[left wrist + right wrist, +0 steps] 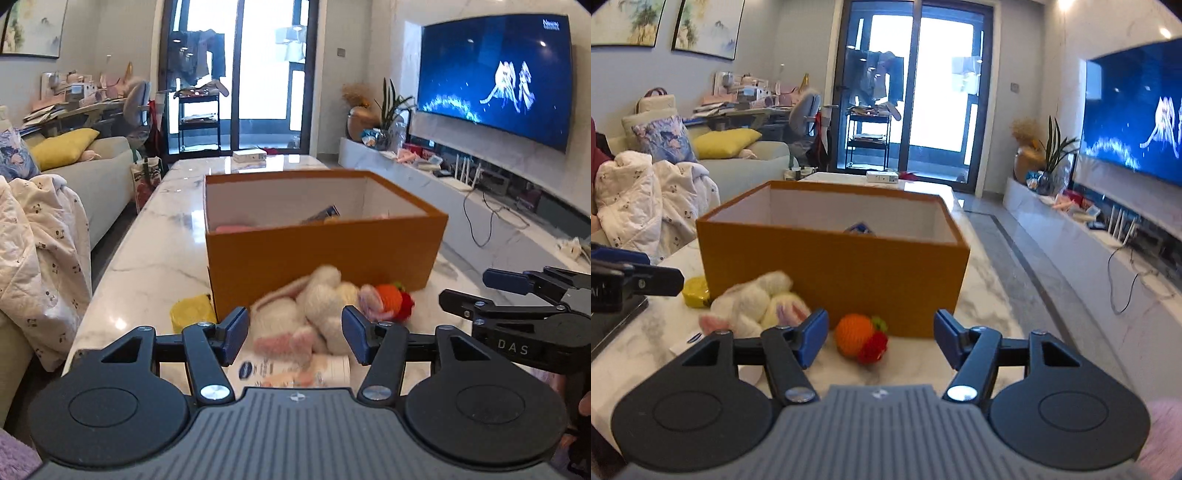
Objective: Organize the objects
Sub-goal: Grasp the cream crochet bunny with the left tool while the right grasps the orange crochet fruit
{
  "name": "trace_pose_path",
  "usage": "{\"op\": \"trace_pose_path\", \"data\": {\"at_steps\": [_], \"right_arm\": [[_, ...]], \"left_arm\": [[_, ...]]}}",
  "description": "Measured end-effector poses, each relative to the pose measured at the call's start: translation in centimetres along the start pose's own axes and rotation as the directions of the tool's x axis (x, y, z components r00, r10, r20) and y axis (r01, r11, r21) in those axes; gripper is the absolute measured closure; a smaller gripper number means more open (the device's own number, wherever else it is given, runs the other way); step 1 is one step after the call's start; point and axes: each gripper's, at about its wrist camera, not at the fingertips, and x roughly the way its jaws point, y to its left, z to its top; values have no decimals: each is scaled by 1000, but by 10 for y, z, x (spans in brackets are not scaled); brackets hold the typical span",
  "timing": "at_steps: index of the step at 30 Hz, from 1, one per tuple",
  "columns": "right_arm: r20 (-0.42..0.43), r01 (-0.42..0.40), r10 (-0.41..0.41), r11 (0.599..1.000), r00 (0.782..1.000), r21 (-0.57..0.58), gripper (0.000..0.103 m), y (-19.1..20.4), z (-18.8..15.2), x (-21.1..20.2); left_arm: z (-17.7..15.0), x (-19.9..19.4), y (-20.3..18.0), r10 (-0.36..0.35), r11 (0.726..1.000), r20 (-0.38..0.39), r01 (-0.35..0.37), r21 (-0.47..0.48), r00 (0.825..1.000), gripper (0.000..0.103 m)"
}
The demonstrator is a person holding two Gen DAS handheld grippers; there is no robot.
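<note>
The left hand-held gripper [295,334] was wide open and held nothing. Between its blue pads, a little further forward, lay a white plush rabbit [317,306] on the marble counter [147,251]. Under the rabbit, close to the camera, a white lotion tube [295,371] with a blue round logo lay flat. Just right of the rabbit was a knitted orange toy [388,297] with a red part, touching or nearly touching the plush. A yellow object [192,312] stood at the left front corner of the orange box [325,254], partly hidden by it.

The right hand-held gripper [881,341] was also wide open and empty. The knitted orange toy [855,334] lay on the counter between its fingers, nearer to the left one, in front of the orange box [831,273]. The rabbit [757,304] lay to the left of it, and the yellow object [696,291] further left.

The box stood open on the counter, behind all these things. Inside, a blue package [325,214] and something pink [236,228] were visible above the front wall.
</note>
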Motion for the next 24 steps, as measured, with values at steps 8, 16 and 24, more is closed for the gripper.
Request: {"op": "trace_pose_path", "data": {"at_steps": [8,16,24], "right_arm": [[-34,-42,42,999,999,-16,35,9,-21,11],[-57,-32,32,999,998,-13,35,8,-24,12],[-79,-21,26,998,997,63,35,-5,-24,22]], "left_arm": [[-10,12,-12,16,999,-3,-15,38,1000,34],[-15,38,-31,44,995,7,-44,94,999,28],[-16,67,-50,95,965,-4,-91,247,995,26]]}}
